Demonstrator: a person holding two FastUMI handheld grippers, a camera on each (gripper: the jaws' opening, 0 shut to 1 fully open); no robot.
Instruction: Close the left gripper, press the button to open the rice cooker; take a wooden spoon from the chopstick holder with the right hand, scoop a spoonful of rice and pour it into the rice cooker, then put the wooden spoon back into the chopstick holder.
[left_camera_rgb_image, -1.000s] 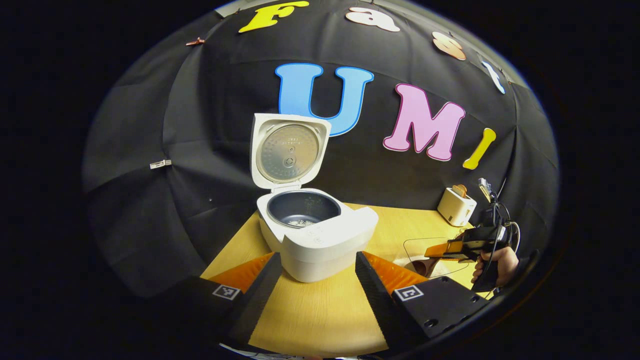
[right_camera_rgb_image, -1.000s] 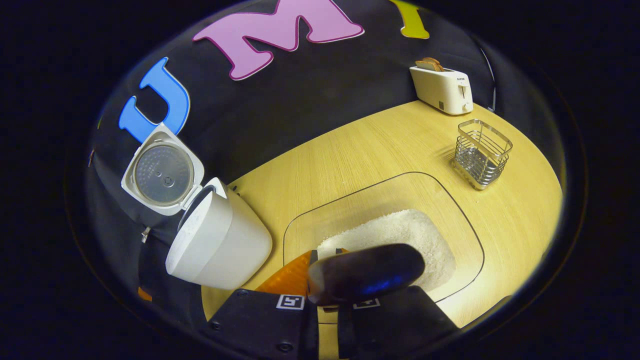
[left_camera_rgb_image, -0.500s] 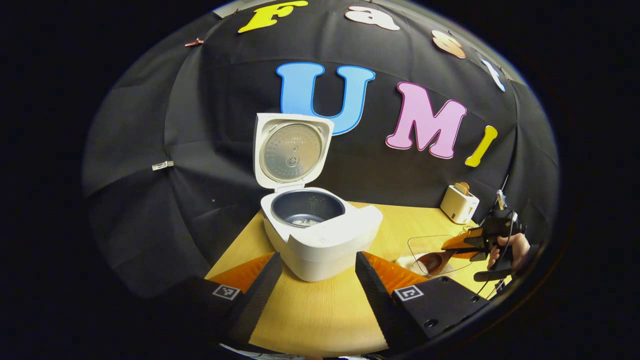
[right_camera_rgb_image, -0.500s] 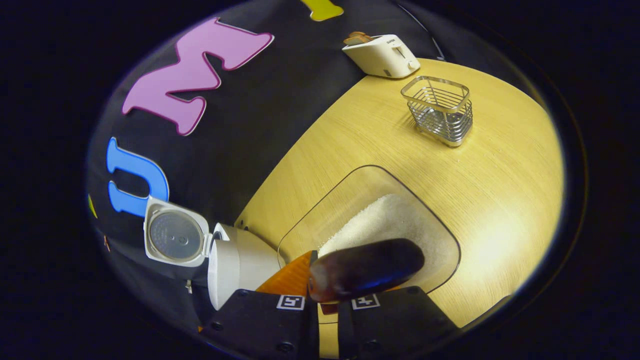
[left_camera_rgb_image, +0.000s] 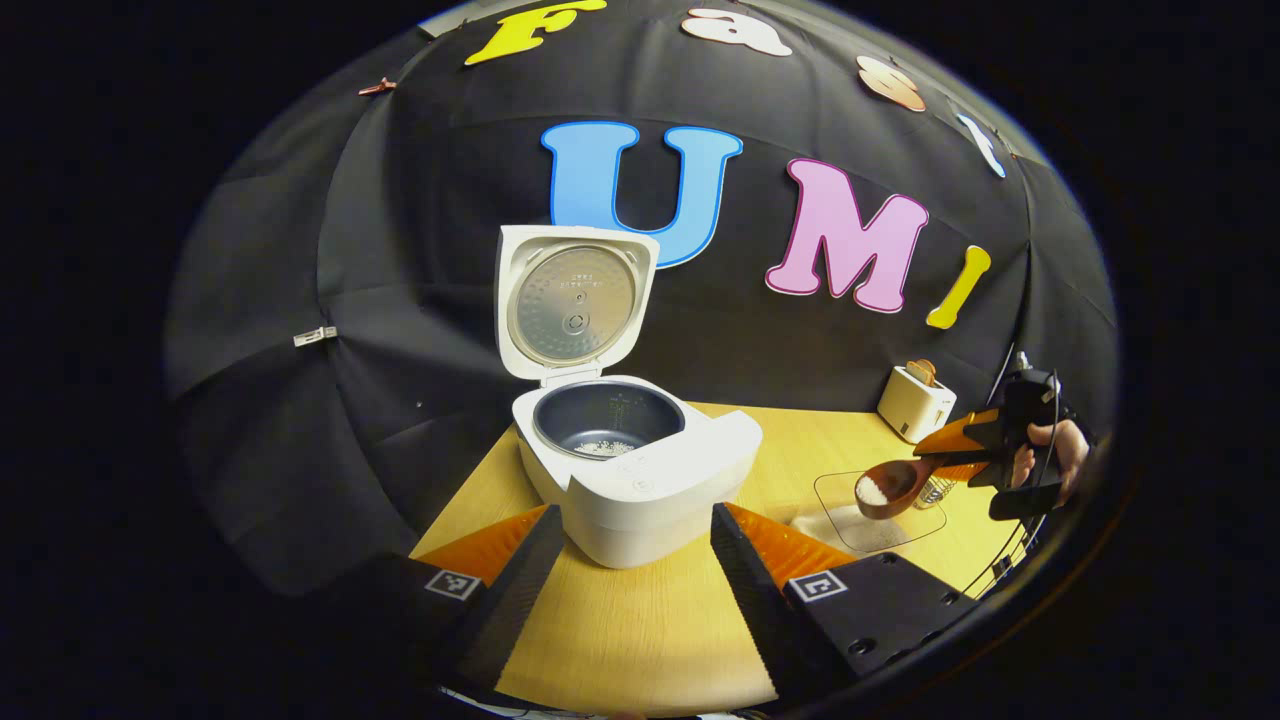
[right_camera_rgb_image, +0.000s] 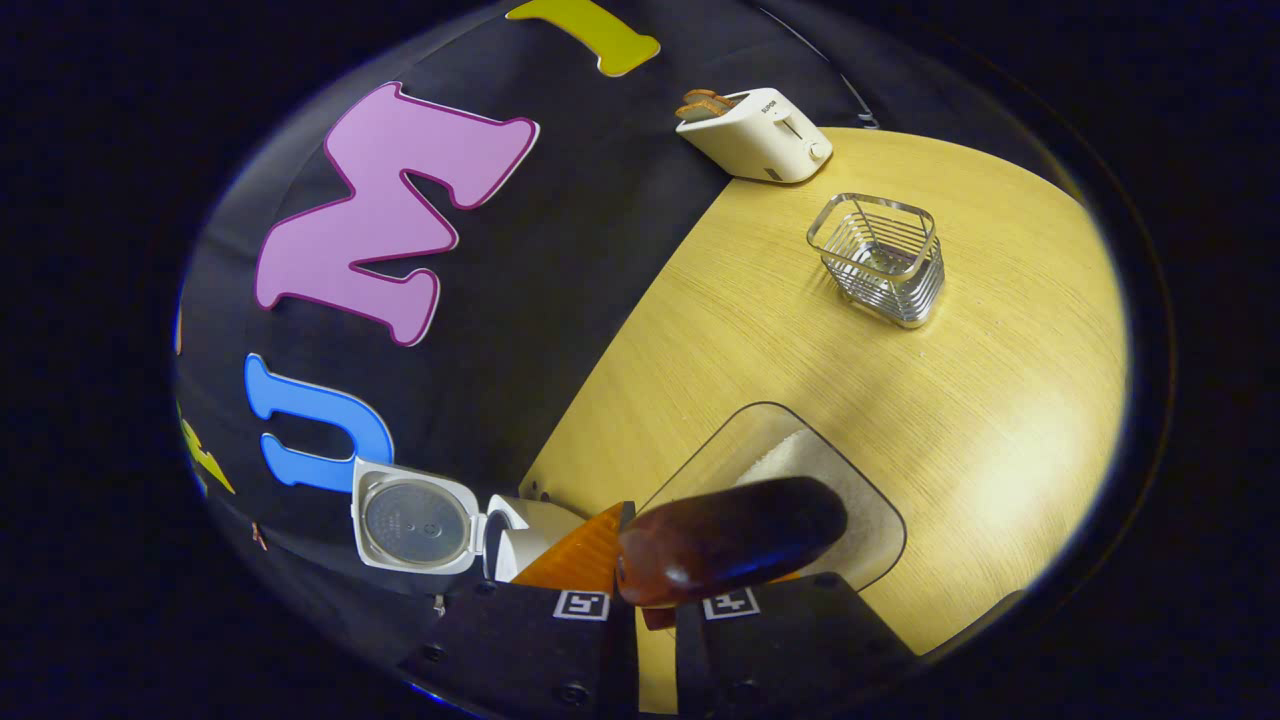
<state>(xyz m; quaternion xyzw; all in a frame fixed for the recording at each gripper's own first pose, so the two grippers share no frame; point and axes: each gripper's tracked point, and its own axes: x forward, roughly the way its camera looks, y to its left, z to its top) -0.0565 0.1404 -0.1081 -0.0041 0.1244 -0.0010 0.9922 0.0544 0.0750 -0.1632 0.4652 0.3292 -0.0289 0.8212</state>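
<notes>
Just one wooden spoon, loaded.

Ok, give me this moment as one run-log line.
rice cooker: lid open | right gripper: shut on wooden spoon, rice loaded, above glass tray | left gripper: open

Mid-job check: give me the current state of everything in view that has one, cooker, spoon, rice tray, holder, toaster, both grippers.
Rice cooker: lid up, a little rice in the pot.
Wooden spoon: loaded with rice, lifted above the tray.
Clear tray: holds rice.
Chopstick holder: upright, empty.
Toaster: bread in its slots.
Right gripper: shut on the wooden spoon.
Left gripper: open, holds nothing.
</notes>
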